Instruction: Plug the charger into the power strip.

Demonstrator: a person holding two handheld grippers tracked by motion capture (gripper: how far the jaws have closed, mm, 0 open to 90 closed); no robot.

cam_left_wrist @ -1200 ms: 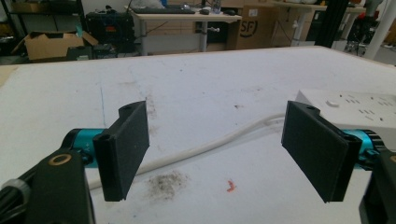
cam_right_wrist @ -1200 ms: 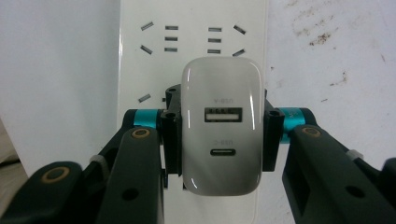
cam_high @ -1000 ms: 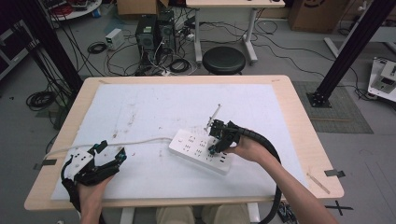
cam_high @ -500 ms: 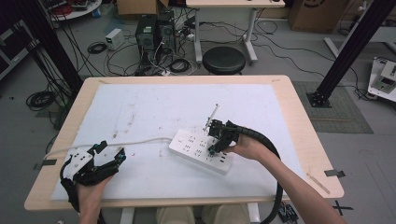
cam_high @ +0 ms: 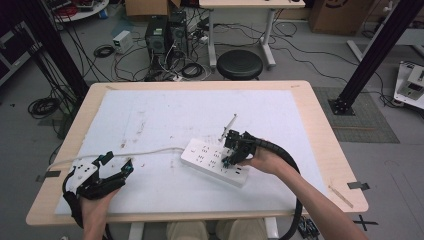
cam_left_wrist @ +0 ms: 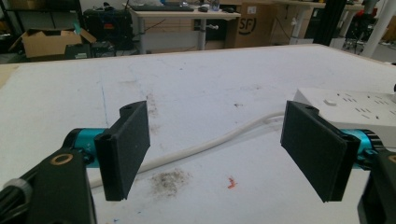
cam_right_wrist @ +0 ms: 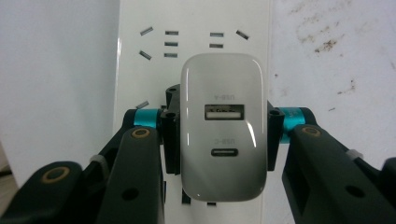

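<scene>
The white USB charger (cam_right_wrist: 221, 126) sits between the jaws of my right gripper (cam_right_wrist: 221, 140), pinched on its two long sides, its face with the two ports turned toward the gripper's camera. It is held directly over the white power strip (cam_high: 214, 161), which lies on the white mat near the middle of the bench (cam_high: 320, 125). I judge the side hold is chosen to keep the charger square to the strip's slots, so its prongs can go straight in or come straight out. Whether the prongs are seated in a socket I cannot tell: the charger body hides them. The strip's other visible sockets hold nothing. Its white cord (cam_left_wrist: 205, 148) runs off across the mat toward my left side. My left gripper (cam_high: 112, 169) rests near the bench's front left corner with its jaws spread wide, holding nothing, well apart from the strip, presumably kept clear of the work.
</scene>
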